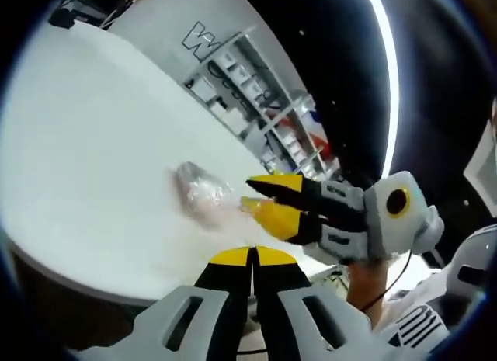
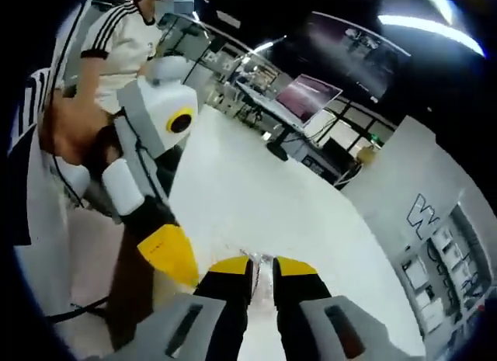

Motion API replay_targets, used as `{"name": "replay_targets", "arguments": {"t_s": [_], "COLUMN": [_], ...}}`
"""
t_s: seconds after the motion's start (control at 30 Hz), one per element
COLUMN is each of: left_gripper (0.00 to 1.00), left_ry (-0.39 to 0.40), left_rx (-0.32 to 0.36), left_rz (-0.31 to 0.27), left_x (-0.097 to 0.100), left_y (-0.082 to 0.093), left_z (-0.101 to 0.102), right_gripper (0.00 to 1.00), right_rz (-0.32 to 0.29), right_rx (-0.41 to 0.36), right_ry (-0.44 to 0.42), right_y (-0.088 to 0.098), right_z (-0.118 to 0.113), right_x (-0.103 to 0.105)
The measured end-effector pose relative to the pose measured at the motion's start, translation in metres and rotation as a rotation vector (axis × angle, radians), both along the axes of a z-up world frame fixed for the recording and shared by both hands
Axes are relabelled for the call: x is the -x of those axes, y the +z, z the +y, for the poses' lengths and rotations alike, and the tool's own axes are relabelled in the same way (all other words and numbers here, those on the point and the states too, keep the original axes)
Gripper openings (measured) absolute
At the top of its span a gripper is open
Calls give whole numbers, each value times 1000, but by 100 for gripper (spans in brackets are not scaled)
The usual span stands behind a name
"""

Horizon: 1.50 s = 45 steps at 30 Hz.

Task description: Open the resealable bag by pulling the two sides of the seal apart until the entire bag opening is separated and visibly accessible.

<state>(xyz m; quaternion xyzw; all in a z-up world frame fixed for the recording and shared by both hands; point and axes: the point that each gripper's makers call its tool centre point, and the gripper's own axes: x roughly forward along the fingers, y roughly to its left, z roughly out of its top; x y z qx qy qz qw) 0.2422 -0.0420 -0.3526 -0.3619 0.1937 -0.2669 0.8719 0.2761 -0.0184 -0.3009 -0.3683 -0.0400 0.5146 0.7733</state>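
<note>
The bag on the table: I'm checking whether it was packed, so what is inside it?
The clear bag lies crumpled on the white table, with the right gripper at its edge. Through the plastic only a blurry greyish-pink mass shows; what it is cannot be told.

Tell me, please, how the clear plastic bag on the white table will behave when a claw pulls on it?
The bag looks crumpled and thin, so it is probably floppy and light. On the smooth white table it may slide instead of staying put. The right claw sits at its edge.

Yellow-tipped black claw point(image 1: 252, 258), grey housing, white black-striped sleeve point(image 2: 116, 35)
</note>
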Motion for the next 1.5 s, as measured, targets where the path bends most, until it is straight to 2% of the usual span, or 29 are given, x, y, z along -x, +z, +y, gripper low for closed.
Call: {"name": "replay_targets", "arguments": {"t_s": [0.03,0.07,0.2,0.47,0.6,0.73,0.9,0.97,1.0,1.07,1.2,1.37,1.5], "left_gripper": [1,1,1,1,1,1,2,10,17,26,42,54,64], "left_ry": [-5,-7,-7,2,2,5,26,45,57,63,67,84,80], "left_rx": [-3,0,-5,-8,-38,-138,-374,-485,-525,-578,-622,-663,-698], "left_rz": [3,1,-12,-13,-23,-105,-273,-357,-396,-444,-456,-465,-475], "left_x": [0,0,-3,-5,-4,-9,-19,-25,-29,-34,-47,-59,-65], "left_y": [-1,0,4,1,0,7,19,25,29,33,32,34,34], "left_z": [-1,-2,-2,-1,-1,1,7,11,13,14,20,30,31], "right_gripper": [8,9,9,12,10,3,0,0,0,0,0,0,0], "right_rz": [-22,-18,-32,58,71,66,86,98,110,135,158,161,170], "right_rx": [-35,-51,-69,-36,-85,-201,-281,-296,-304,-323,-331,-323,-326], "right_ry": [-14,-20,-34,-60,-102,-136,-158,-166,-169,-173,-175,-171,-163], "right_y": [8,11,14,-18,-18,-1,8,10,10,10,9,10,10], "right_z": [-1,-2,-6,-13,-15,-15,-16,-17,-18,-18,-17,-16,-14], "right_x": [-3,-3,-4,-2,-9,-18,-28,-33,-36,-39,-39,-40,-42]}}
